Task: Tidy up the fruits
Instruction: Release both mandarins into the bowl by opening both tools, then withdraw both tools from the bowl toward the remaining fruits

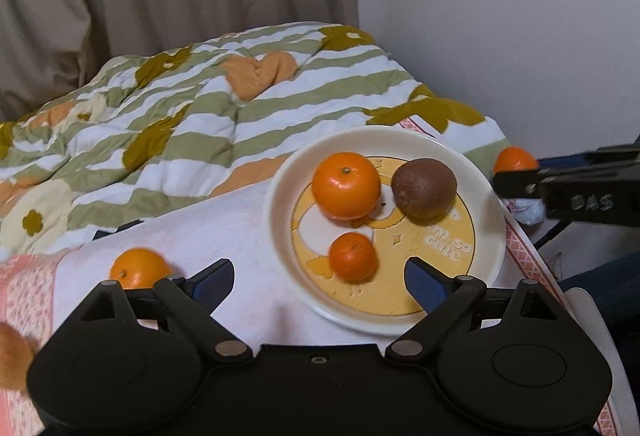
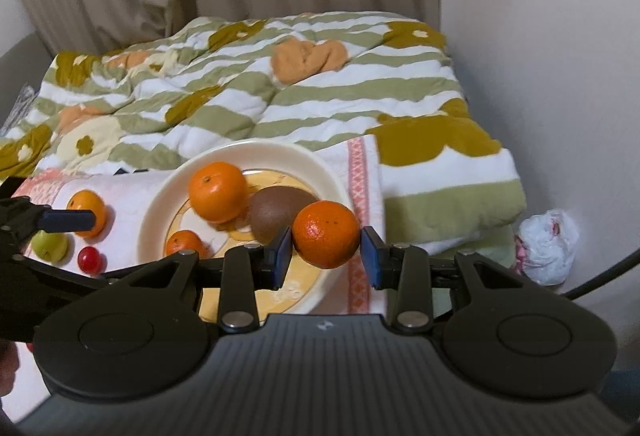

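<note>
A cream plate (image 1: 280,196) on the white cloth holds a large mandarin (image 1: 346,185), a brown kiwi (image 1: 424,188) and a small mandarin (image 1: 354,258). My left gripper (image 1: 320,278) stands open just above the plate's near side; the small mandarin lies between its blue pads, untouched. My right gripper (image 2: 326,250) is shut on another mandarin (image 2: 326,234), held in the air over the plate's right rim (image 2: 160,204), in front of the kiwi (image 2: 276,214). One more mandarin (image 1: 138,268) rests on the cloth left of the plate.
A small green fruit (image 2: 50,244) and a red one (image 2: 90,260) lie on the cloth at the left. A striped flowered quilt (image 2: 280,96) is bunched up behind the plate. On the floor at the right sits a white plastic bag (image 2: 546,246), near the wall.
</note>
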Demonstrator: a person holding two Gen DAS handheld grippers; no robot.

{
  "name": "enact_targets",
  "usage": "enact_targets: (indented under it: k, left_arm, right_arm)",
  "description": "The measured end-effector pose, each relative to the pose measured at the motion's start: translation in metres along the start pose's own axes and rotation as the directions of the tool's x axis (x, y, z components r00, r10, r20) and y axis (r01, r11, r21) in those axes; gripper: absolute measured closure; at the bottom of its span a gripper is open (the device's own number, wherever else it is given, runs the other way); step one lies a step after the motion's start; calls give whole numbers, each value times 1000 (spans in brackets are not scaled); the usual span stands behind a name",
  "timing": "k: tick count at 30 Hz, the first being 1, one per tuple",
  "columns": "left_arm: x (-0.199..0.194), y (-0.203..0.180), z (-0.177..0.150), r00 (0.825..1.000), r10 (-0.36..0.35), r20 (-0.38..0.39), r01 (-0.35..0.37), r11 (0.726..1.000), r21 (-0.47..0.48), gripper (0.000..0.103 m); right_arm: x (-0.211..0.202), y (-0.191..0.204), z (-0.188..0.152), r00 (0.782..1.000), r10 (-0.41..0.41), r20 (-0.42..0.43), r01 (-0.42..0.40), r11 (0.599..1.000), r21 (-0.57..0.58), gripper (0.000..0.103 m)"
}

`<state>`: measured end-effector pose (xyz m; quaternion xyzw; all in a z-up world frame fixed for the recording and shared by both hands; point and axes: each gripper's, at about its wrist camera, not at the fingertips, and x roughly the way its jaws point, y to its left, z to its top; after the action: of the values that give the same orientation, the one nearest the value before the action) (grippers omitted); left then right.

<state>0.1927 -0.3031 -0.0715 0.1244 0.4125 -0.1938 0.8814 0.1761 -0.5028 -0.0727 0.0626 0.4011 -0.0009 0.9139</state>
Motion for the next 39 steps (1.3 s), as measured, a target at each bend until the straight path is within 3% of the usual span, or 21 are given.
enact_targets:
  k: [18,19,21,23,26,39]
  left_arm:
    - [-23,24,-24,999,45,25,-43,996,-80,7]
    - [-25,24,-26,998,49,27,-46,996,-80,7]
    - [-28,26,-27,998,57,31,-54,995,-83,7]
    - [-32,28,-28,997,62,37,-58,994,-91,7]
    - [-40,30,-31,996,71,48,-66,992,-106,7]
    - [-104,30,-52,984,133,121,-113,981,-155,7]
  right_arm:
    - [42,37,-19,996,28,-89,-40,990,-135,50]
    - [40,38,-19,997,23,-79,-34,989,-142,47]
    - [35,39,-18,998,26,-59,-34,989,-146,33]
    - [27,40,-17,1000,15,-25,-19,989,-146,2]
    - [14,40,-15,1000,6,20,-3,989,-146,0]
    - [-51,41,-21,997,17,74,-8,992,-124,0]
